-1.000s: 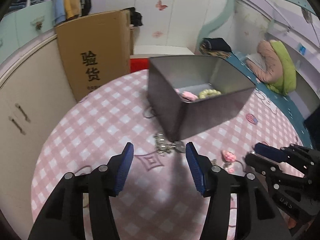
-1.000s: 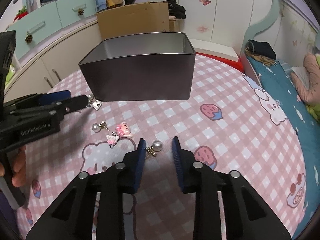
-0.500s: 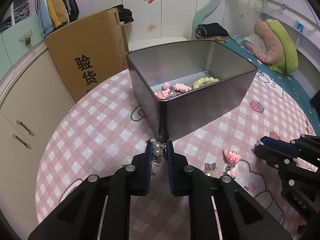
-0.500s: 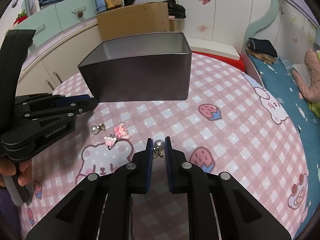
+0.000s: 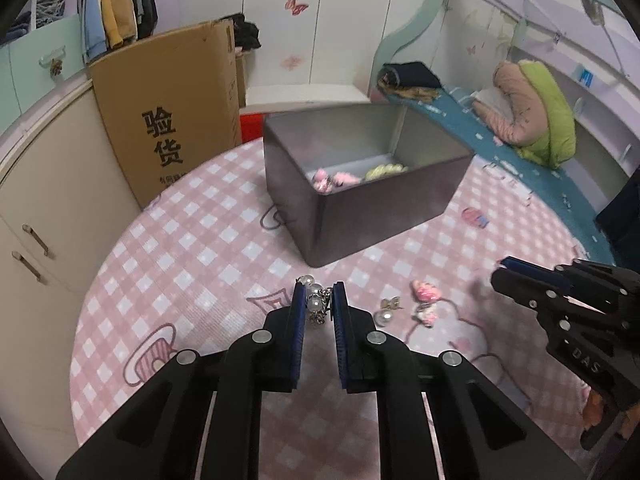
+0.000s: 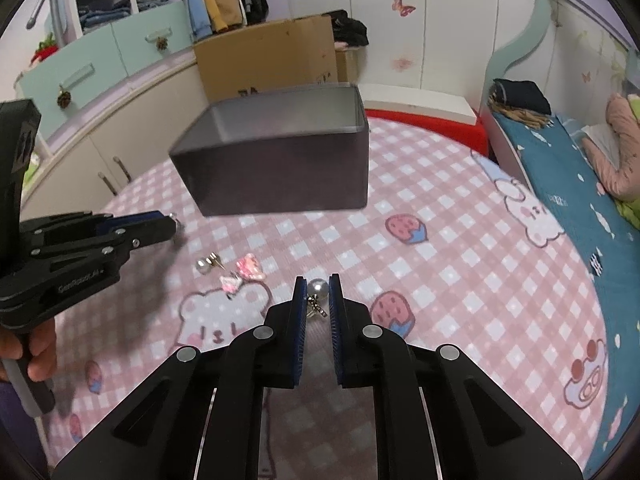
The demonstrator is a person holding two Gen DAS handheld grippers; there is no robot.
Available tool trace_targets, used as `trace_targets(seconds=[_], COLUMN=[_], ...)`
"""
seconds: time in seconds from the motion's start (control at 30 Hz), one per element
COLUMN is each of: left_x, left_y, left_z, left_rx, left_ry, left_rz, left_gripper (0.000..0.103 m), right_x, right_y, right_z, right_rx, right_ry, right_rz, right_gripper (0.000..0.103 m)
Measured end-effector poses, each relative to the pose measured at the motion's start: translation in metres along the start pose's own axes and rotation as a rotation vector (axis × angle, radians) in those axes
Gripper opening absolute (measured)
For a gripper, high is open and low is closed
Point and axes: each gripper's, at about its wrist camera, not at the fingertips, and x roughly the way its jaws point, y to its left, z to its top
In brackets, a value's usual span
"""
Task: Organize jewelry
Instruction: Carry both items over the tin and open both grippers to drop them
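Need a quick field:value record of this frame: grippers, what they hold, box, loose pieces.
left gripper: shut on pearl chain piece
right gripper: shut on pearl earring
tin box: open, on checked tablecloth, holds pink charms and green bead bracelet
loose on cloth: pearl stud, two pink charm pieces

Left gripper: jaws nearly closed, clamping a beaded chain, low over the table.
Right gripper: jaws nearly closed, pinching a pearl earring, low over the table.
Left hand: wrapped around the left gripper's handle.
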Motion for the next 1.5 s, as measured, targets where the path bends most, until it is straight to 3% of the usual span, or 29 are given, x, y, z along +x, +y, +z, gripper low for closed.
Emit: trace_targets(seconds=[0.2, 0.53, 0.7, 0.9, 1.5], left_x=[-0.03, -0.053, -0.019, 0.019, 0.04], left_y=[-0.005, -0.011, -0.002, 0.0, 0.001], left_z=[0.011, 0.066, 0.091, 0.097, 0.087], left_rx=[-0.002, -0.013, -0.081, -0.101, -0.096], left_ry=[-0.067, -0.158, -0.086, 0.002, 0.044], left_rz=[-0.059, -0.155, -0.231, -0.209, -0.175], left_gripper=[0.012, 0.012, 0.012, 0.012, 0.013], right_x=[-0.02, -0.031, -0.009, 0.024, 0.061], right_y=[-0.004, -0.007, -0.007, -0.005, -0.006], right_z=[0.023, 0.085, 0.107, 0.117, 0.113], right_rx=[0.012, 0.03, 0.041, 0.047, 0.062], right_ry=[-0.05, -0.12, -0.087, -0.025, 0.04], right_rz=[0.036, 0.095, 0.127, 0.137, 0.146], right_gripper=[0.012, 0.012, 0.012, 0.012, 0.012])
